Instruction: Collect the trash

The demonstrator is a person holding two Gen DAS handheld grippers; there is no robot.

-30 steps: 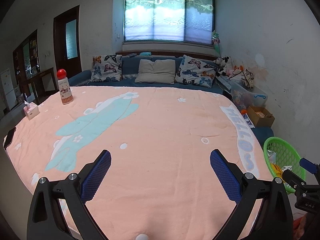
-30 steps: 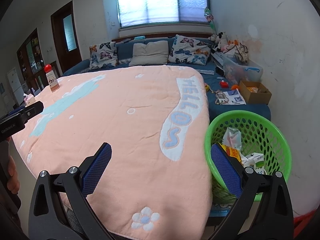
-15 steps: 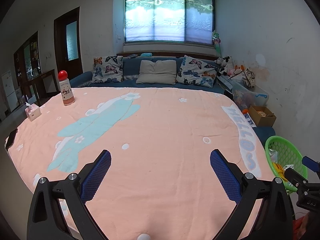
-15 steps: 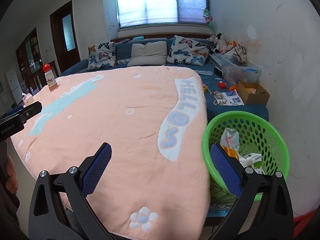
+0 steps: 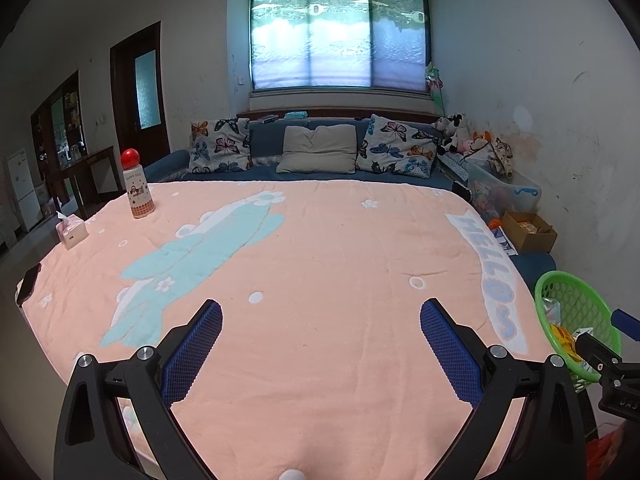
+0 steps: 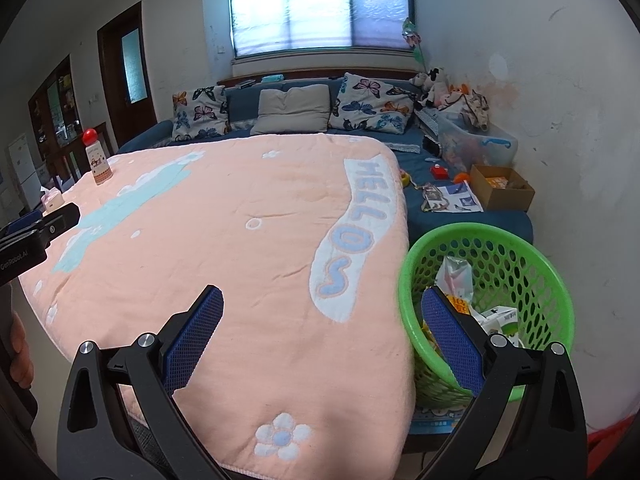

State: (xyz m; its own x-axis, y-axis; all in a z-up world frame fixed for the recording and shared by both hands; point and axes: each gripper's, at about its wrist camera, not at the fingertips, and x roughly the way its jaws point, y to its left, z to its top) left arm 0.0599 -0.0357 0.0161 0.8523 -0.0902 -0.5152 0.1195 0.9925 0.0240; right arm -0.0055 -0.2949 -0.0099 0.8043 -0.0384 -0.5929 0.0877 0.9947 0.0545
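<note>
A green plastic basket (image 6: 520,248) stands beside the table's right edge and holds several pieces of trash: a crumpled clear wrapper (image 6: 454,276), a yellow packet and a small white-green carton (image 6: 502,316). The basket also shows in the left wrist view (image 5: 576,292). My right gripper (image 6: 322,308) is open and empty over the near right part of the peach blanket (image 6: 248,184), its right finger in front of the basket rim. My left gripper (image 5: 320,320) is open and empty above the blanket's near middle (image 5: 320,248).
A red-capped bottle (image 5: 137,186), a tissue box (image 5: 72,232) and a dark phone (image 5: 28,284) lie along the table's left side. A sofa with cushions (image 5: 320,148) stands behind. A cardboard box (image 6: 502,186), papers and toys sit on the blue bench at right.
Both grippers have drawn back slightly from the table. They stay open and empty. The basket and its trash have not moved.
</note>
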